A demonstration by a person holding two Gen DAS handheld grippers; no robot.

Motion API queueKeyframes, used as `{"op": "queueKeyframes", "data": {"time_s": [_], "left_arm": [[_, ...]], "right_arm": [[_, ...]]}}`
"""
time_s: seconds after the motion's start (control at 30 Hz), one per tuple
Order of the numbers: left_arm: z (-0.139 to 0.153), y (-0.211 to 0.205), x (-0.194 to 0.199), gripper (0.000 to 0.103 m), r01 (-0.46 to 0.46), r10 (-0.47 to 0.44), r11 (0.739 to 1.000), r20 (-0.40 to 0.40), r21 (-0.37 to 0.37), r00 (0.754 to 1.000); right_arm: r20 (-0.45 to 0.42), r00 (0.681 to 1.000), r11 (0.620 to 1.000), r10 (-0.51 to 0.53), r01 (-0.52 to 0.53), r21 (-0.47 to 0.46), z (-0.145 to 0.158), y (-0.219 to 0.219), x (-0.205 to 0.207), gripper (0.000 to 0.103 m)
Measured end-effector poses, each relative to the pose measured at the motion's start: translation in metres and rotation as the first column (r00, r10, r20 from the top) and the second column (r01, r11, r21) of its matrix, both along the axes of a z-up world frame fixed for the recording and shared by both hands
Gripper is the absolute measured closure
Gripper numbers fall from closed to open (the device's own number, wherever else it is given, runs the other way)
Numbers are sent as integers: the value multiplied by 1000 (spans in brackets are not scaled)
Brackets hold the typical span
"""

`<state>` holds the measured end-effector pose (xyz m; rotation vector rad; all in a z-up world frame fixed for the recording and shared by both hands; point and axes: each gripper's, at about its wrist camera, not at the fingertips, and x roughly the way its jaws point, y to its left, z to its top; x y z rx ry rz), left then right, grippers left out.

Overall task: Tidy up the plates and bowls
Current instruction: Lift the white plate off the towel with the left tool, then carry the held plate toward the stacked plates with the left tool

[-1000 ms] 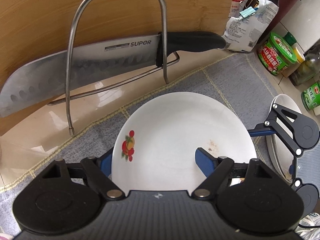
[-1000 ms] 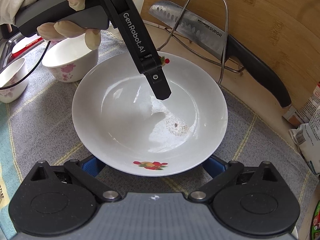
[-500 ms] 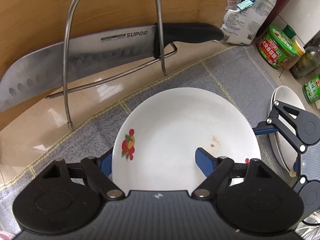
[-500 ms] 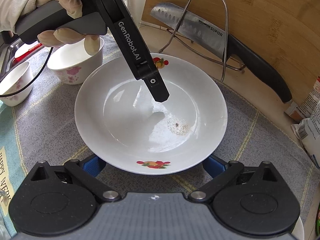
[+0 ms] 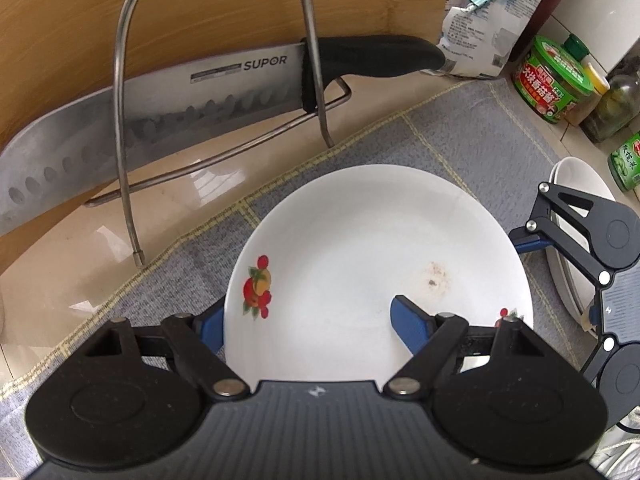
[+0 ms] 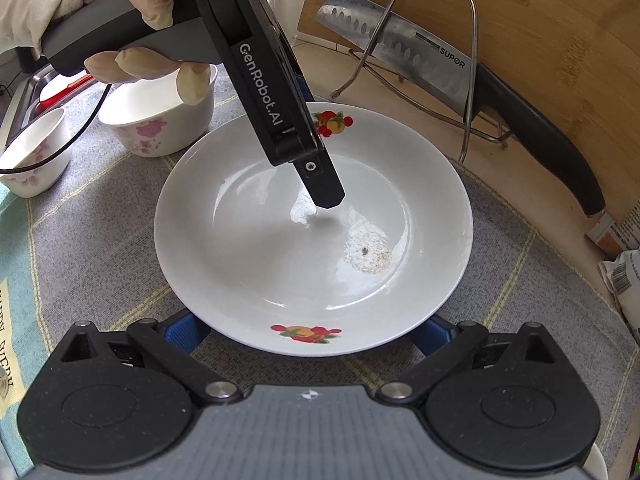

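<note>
A white plate with fruit prints [image 5: 360, 248] [image 6: 280, 248] sits over the grey mat. My left gripper [image 5: 312, 326] is shut on its rim: one blue finger [image 5: 410, 322] lies inside the plate, the other [image 5: 212, 326] under the edge. In the right wrist view the left gripper [image 6: 320, 184] reaches into the plate from above. My right gripper [image 6: 310, 332] is open, its blue fingers [image 6: 184, 332] low on either side of the plate's near edge. Another white plate [image 5: 576, 184] lies at the right, behind the right gripper's body [image 5: 600, 240].
A steel rack [image 5: 216, 92] holds a SUPOR knife [image 5: 168, 108] before a wooden board [image 5: 200, 8]. Two flowered bowls [image 6: 160, 120] [image 6: 36, 156] stand left. Packets and jars [image 5: 552, 76] stand at the back right.
The plate and my left gripper have shifted slightly away from the rack and toward the right gripper. Grips are unchanged.
</note>
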<state>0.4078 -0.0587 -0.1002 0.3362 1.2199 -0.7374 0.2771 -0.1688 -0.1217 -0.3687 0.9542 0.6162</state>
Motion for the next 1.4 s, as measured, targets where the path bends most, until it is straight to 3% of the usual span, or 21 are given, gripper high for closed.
{"op": "queueKeyframes", "data": {"time_s": [1.4], "left_arm": [[12,4,-14,21,4,-3,1000,63,-11,998]], "right_arm": [[67,997,1000,-30,31,-5,13,-3,-11,0]]}}
